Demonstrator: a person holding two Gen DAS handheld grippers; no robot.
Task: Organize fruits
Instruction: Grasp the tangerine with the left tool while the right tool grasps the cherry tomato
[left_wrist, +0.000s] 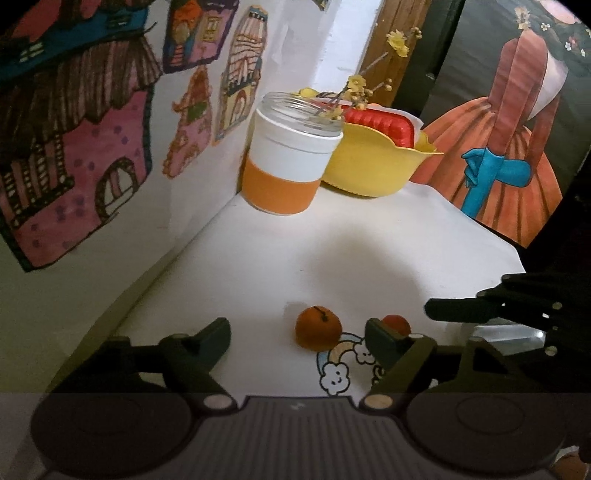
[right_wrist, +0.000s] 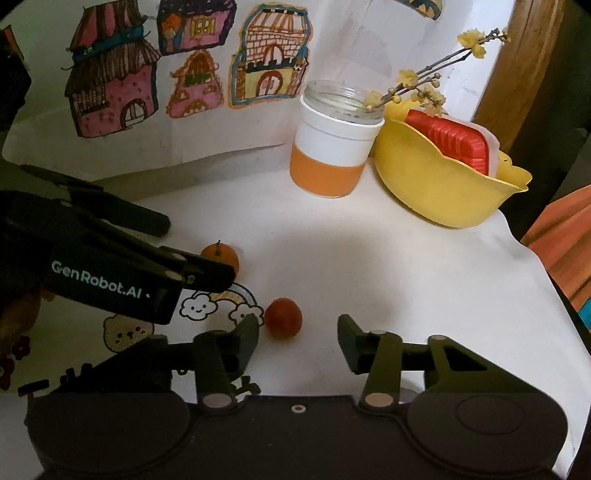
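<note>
Both tools gaped empty: the small round orange tangerine (left_wrist: 318, 328) and red fruit (right_wrist: 283, 318) looked light, firm, best pinched across their middles.

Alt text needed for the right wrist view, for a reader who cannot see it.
The open right hand-held gripper hovers near a red fruit on a white table. The left hand-held gripper, also open, reaches toward an orange fruit. Behind stand a glass jar and a yellow bowl.

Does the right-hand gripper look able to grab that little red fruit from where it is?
Probably yes. The right gripper is open, and the red fruit lies just ahead, near its left finger, with bare tablecloth around it. A small shift leftward should centre it.
</note>
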